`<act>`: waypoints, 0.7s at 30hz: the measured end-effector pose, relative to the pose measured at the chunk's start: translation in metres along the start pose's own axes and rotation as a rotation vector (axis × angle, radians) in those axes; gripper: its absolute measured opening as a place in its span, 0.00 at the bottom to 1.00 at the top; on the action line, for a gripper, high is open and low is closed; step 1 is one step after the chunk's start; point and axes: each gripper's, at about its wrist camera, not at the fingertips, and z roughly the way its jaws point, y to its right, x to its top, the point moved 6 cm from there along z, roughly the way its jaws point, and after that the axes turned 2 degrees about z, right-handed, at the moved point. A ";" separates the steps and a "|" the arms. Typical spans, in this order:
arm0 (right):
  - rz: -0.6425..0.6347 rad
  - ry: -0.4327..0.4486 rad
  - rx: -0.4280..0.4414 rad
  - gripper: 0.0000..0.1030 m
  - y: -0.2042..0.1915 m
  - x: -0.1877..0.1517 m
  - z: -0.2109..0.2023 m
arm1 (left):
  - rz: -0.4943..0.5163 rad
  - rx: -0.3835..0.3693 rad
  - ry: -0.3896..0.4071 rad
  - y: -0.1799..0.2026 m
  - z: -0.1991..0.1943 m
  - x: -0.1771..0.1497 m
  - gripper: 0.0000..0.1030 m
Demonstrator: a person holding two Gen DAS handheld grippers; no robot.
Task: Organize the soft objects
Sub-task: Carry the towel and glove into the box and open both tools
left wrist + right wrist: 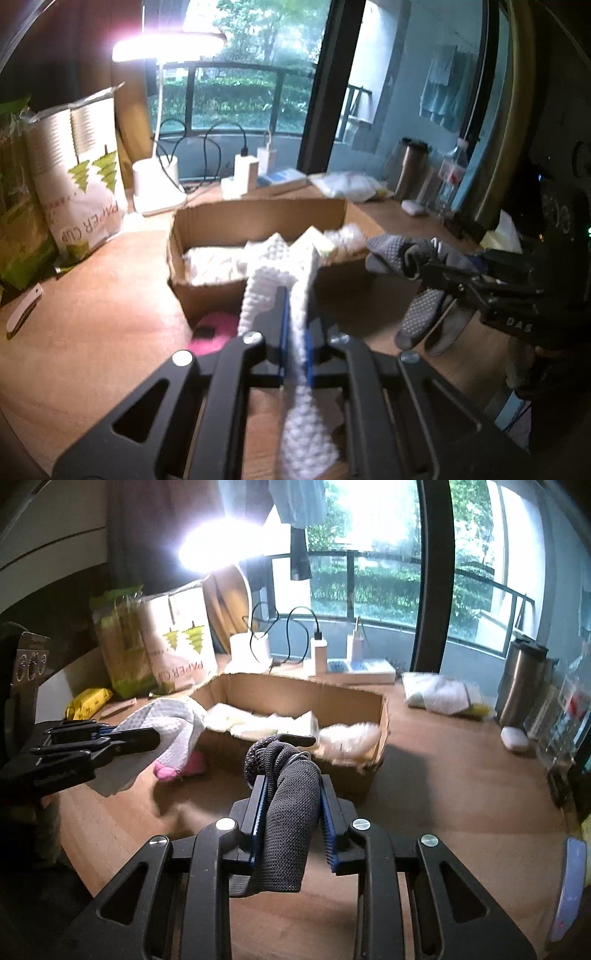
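My left gripper is shut on a white waffle-textured cloth, held above the wooden desk just in front of an open cardboard box. It also shows in the right wrist view with the cloth hanging from it. My right gripper is shut on a grey knitted glove, in front of the box. In the left wrist view the glove hangs at the right. White soft items lie inside the box. A pink soft object lies on the desk by the box's near left corner.
A paper cup pack and a green bag stand at the left. A lit desk lamp, chargers, a steel flask, a bottle and a white packet sit behind and right of the box.
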 end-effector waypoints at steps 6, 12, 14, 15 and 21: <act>-0.002 0.035 -0.007 0.27 0.010 0.019 0.000 | -0.044 -0.048 0.035 -0.004 -0.006 0.021 0.07; -0.001 0.067 -0.004 0.27 0.017 0.032 0.000 | -0.060 -0.048 0.065 -0.011 -0.009 0.037 0.07; -0.002 0.072 -0.001 0.27 0.019 0.036 0.002 | -0.056 -0.041 0.070 -0.012 -0.007 0.042 0.07; -0.002 0.073 0.000 0.27 0.019 0.037 0.003 | -0.054 -0.038 0.073 -0.013 -0.005 0.045 0.07; 0.001 0.075 0.008 0.27 0.027 0.046 0.016 | -0.049 -0.026 0.097 -0.016 0.006 0.059 0.07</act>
